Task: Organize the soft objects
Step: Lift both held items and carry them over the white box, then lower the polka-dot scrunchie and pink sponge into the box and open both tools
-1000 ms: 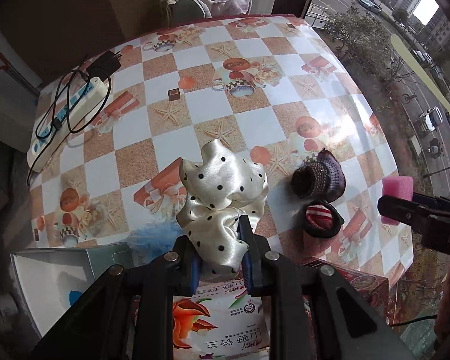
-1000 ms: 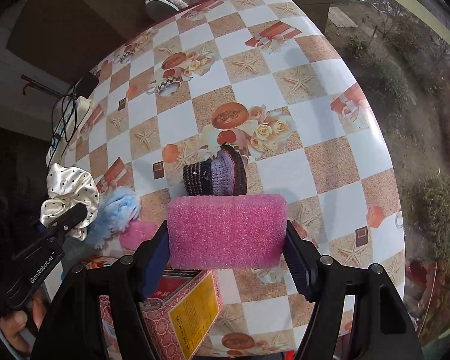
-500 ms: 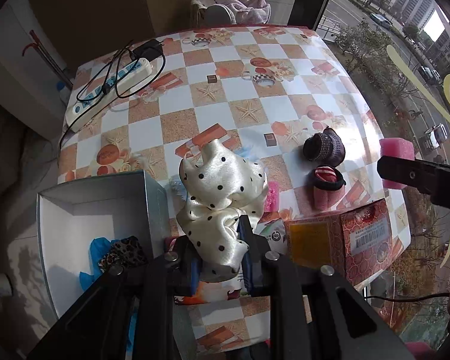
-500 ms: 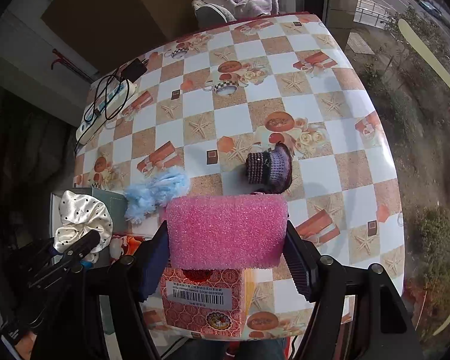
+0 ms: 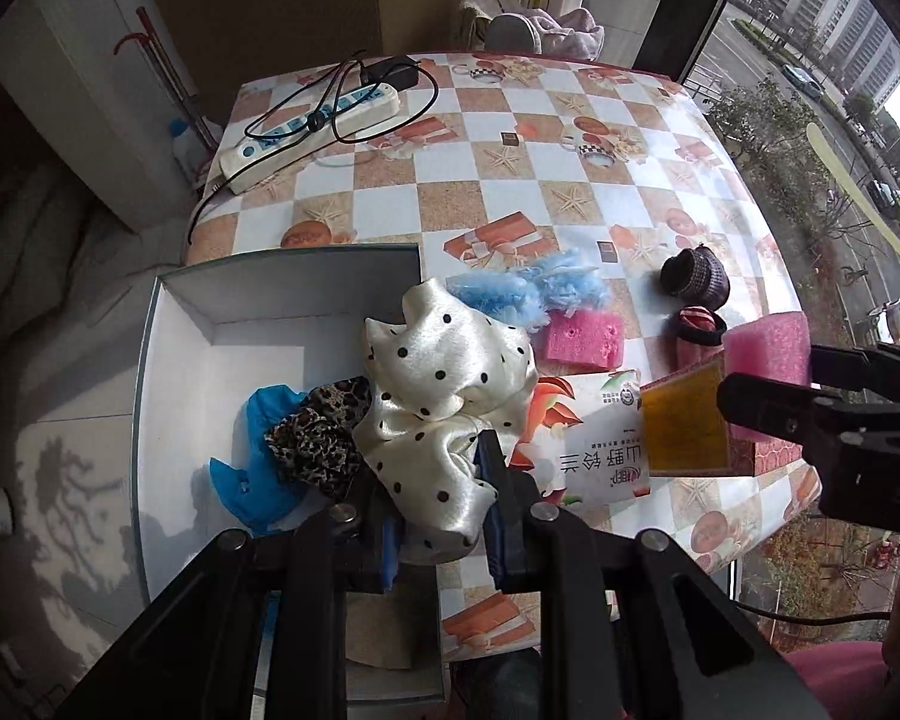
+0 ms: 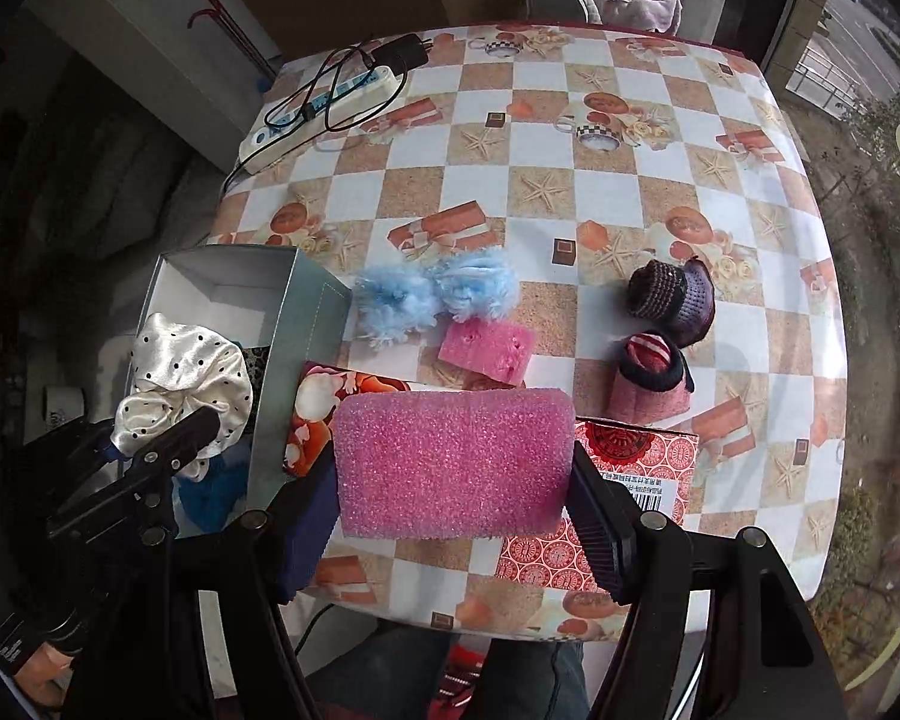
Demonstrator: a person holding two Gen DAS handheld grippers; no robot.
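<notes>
Shiny white spotted scrunchie (image 5: 444, 396) is pinched in my left fingers (image 5: 491, 468) over the open grey box (image 5: 180, 324); next I drop it in. My right fingers (image 6: 588, 498) squeeze the pink sponge block (image 6: 453, 462).

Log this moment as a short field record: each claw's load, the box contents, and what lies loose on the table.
left claw: shut on polka-dot scrunchie, over white box
right claw: shut on pink sponge
box contents: blue item, leopard scrunchie
loose on table: blue fluffy scrunchie, small pink sponge, knitted pouch
</notes>
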